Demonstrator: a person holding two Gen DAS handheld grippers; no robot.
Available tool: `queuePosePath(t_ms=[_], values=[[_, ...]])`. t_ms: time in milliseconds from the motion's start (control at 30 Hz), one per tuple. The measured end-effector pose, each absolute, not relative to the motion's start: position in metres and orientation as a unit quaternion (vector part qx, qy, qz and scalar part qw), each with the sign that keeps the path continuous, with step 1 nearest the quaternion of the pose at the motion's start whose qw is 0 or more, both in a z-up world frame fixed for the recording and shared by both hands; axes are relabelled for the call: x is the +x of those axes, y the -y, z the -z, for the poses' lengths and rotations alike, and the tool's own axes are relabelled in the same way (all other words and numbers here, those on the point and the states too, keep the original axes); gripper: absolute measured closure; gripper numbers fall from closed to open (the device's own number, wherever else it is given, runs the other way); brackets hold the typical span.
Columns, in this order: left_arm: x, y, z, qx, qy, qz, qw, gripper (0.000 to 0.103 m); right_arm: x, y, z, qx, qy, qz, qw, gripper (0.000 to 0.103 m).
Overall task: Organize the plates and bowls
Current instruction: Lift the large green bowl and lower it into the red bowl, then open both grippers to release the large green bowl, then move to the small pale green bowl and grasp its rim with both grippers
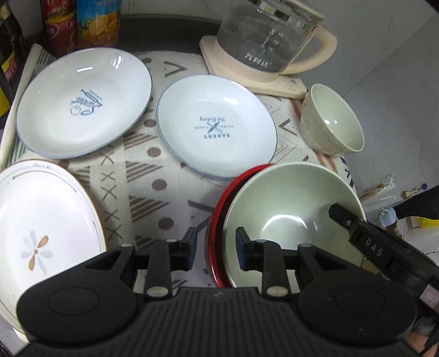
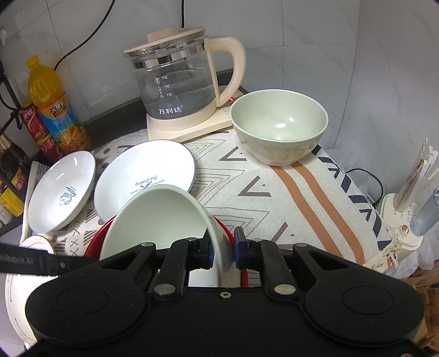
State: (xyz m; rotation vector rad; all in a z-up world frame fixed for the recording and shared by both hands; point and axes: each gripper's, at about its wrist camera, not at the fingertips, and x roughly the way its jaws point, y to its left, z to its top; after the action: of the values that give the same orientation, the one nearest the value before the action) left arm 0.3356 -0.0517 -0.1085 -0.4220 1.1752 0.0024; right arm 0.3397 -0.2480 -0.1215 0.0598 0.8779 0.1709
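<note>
My right gripper (image 2: 222,251) is shut on the rim of a pale green bowl (image 2: 162,219), tilted inside a red bowl (image 2: 94,243). In the left wrist view the green bowl (image 1: 290,211) sits in the red bowl (image 1: 219,219), with the right gripper's finger on its right rim. My left gripper (image 1: 216,247) is open, its jaws either side of the red bowl's left rim. A second green bowl (image 1: 333,120) (image 2: 279,129) stands at the right. Two white blue-rimmed plates (image 1: 82,101) (image 1: 216,126) lie on the cloth. A flower plate (image 1: 41,228) lies at the left.
A glass kettle (image 1: 263,41) (image 2: 178,88) on a cream base stands at the back. Drink bottles (image 1: 96,22) (image 2: 52,107) stand at the back left. The patterned tablecloth (image 2: 288,197) covers the table; its right edge drops off near a cream stand (image 2: 403,222).
</note>
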Motion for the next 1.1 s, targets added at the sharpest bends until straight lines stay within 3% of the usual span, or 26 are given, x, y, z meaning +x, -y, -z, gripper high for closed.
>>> queuePosePath(t_ms=[400,567,700,767,867,1100], values=[[0.327,0.058,0.106,-0.183,-0.550,0.006,0.815,0.072,0.323,0.254,0.116,0.044,-0.438,-0.079,0.894,0.083],[0.322,0.063,0.101,-0.171,-0.543,0.013,0.822,0.047,0.312,0.259,0.110,0.060,-0.432,-0.083,0.896,0.054],[0.323,0.068,0.097,-0.162,-0.539,0.018,0.827,0.039,0.305,0.265,0.106,0.069,-0.426,-0.079,0.898,0.043],[0.325,0.070,0.094,-0.160,-0.537,0.020,0.828,0.034,0.304,0.269,0.105,0.079,-0.424,-0.079,0.899,0.028],[0.331,0.076,0.090,-0.150,-0.532,0.022,0.833,0.028,0.303,0.278,0.103,0.095,-0.416,-0.075,0.901,0.013],[0.349,0.087,0.084,-0.142,-0.527,0.030,0.837,0.026,0.310,0.297,0.101,0.123,-0.405,-0.052,0.904,0.006]])
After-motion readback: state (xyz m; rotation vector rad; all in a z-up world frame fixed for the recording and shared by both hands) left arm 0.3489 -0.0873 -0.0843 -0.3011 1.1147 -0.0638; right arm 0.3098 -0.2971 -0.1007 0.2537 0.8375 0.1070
